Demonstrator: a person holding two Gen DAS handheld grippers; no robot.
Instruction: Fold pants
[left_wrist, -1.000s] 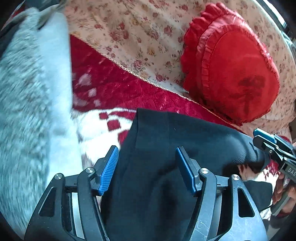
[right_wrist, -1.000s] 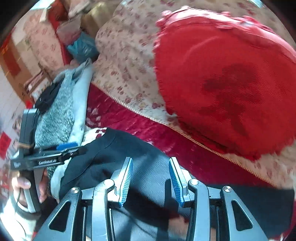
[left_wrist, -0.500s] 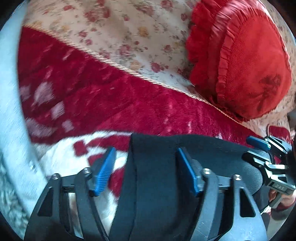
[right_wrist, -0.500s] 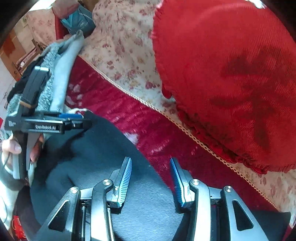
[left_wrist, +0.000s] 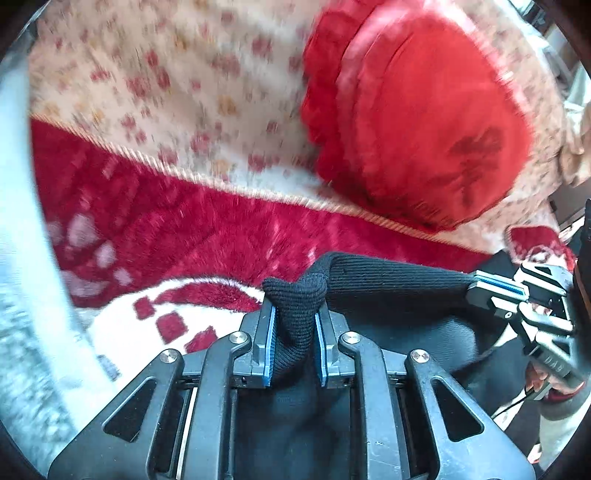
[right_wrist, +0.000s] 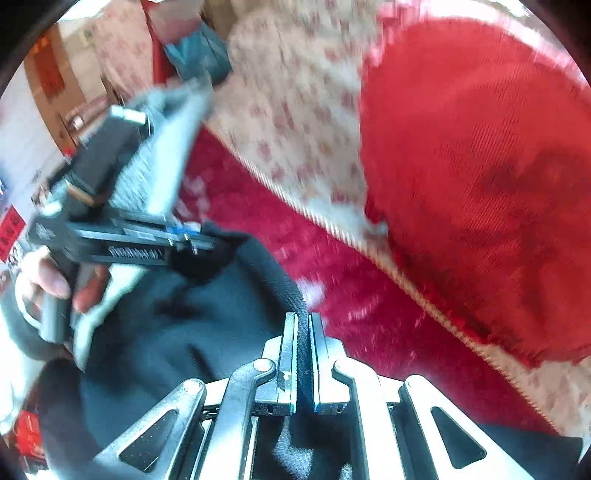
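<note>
Across red plush sofa cover (left_wrist: 192, 225), left gripper (left_wrist: 294, 332) and right gripper (right_wrist: 303, 354) just clamped onto ribbed black knit pants (left_wrist: 388, 280).

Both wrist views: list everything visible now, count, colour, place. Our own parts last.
pants: 1, black, on the blanket, ribbed edge pinched by both grippers
blanket: 1, dark red with white patches, under the pants
floral cover: 1, cream with red flowers, corded edge, behind the blanket
cushion: 1, red, ruffled, resting on the floral cover
grey garment: 1, grey and pale blue, left of the blanket
left gripper: 1, black with blue pads, shut on the pants
right gripper: 1, grey with blue pads, shut on the pants
hand: 1, holding the left gripper's handle
</note>
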